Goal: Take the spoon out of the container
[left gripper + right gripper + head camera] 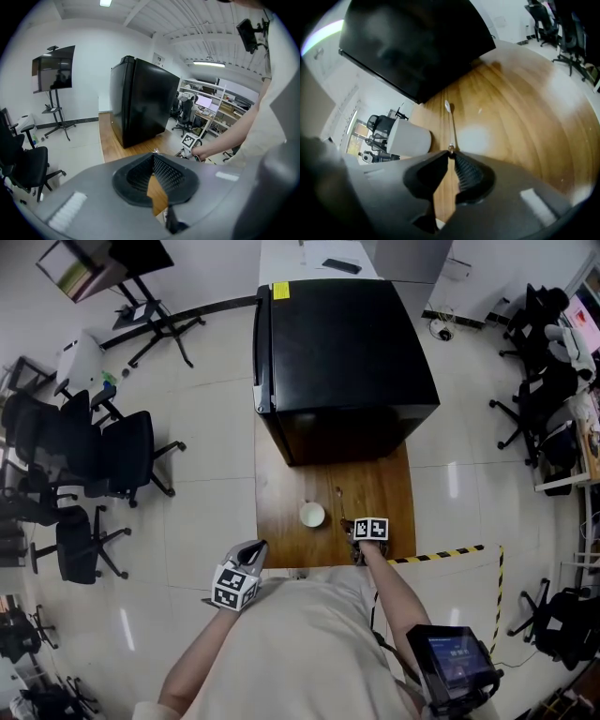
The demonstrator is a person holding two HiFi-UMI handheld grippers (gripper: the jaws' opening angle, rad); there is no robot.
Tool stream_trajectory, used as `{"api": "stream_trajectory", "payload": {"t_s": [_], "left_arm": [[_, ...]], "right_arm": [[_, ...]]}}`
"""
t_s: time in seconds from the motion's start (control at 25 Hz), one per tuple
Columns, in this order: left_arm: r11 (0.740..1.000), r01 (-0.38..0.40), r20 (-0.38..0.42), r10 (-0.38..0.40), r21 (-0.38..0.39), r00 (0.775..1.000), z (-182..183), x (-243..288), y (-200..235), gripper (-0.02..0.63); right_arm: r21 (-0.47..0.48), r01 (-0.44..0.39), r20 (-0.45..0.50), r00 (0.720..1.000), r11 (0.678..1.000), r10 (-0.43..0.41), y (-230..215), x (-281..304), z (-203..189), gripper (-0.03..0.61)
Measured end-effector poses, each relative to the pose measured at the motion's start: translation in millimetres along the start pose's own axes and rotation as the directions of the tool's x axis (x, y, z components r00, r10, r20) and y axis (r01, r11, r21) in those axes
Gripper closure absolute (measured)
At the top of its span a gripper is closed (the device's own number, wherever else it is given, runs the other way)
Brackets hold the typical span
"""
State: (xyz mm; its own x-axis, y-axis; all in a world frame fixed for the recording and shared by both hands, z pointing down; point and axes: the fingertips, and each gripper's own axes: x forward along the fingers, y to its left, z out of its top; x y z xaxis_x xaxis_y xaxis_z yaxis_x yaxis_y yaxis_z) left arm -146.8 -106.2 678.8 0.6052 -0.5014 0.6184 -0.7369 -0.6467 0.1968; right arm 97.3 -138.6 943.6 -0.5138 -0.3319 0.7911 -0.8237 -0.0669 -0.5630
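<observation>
A white cup-like container (312, 514) stands on the wooden table (375, 488). In the right gripper view the container (410, 138) is left of the jaws. A thin metal spoon (451, 126) lies outside it and reaches away over the wood, bowl at the far end. My right gripper (451, 151) is shut on the tip of the spoon's handle. From the head view the right gripper (352, 525) is just right of the container. My left gripper (259, 547) hangs off the table's front left corner. Its jaws (153, 155) are shut, with nothing between them.
A big black cabinet (342, 357) fills the far half of the table. Yellow-black floor tape (450, 552) runs right of the table. Office chairs (103, 451) stand at the left, with more chairs and desks (553, 381) at the right.
</observation>
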Motion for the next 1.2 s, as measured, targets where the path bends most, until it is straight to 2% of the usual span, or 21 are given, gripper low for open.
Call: {"api": "stream_trajectory", "payload": {"t_s": [0.32,0.48,0.6,0.84,1.0,1.2], "left_arm": [[1.000,0.020,0.004,-0.020,-0.011,1.000,0,-1,-5,0.623],[0.999,0.041,0.014,-0.041,-0.011,0.999,-3,-3,-9,0.623],[0.999,0.053,0.028,-0.052,-0.011,0.998,-2,-4,-7,0.623],[0.994,0.102,0.078,-0.099,-0.033,0.992,-2,-20,7,0.623],[0.988,0.136,0.113,-0.127,-0.073,0.985,-2,-17,20,0.623],[0.984,0.174,0.133,-0.166,-0.048,0.977,-4,-9,-3,0.623]], "right_arm": [[-0.051,0.068,0.008,0.998,0.996,-0.068,-6,-10,-5,0.531],[-0.112,0.125,0.035,0.992,0.986,-0.122,-8,-15,-4,0.471],[-0.152,0.179,0.102,0.981,0.972,-0.165,-4,-28,4,0.460],[-0.228,0.190,0.283,0.951,0.955,-0.122,57,-68,21,0.460],[-0.308,0.207,0.344,0.934,0.929,-0.094,98,-95,34,0.449],[-0.344,0.237,0.401,0.912,0.908,-0.086,119,-144,28,0.448]]}}
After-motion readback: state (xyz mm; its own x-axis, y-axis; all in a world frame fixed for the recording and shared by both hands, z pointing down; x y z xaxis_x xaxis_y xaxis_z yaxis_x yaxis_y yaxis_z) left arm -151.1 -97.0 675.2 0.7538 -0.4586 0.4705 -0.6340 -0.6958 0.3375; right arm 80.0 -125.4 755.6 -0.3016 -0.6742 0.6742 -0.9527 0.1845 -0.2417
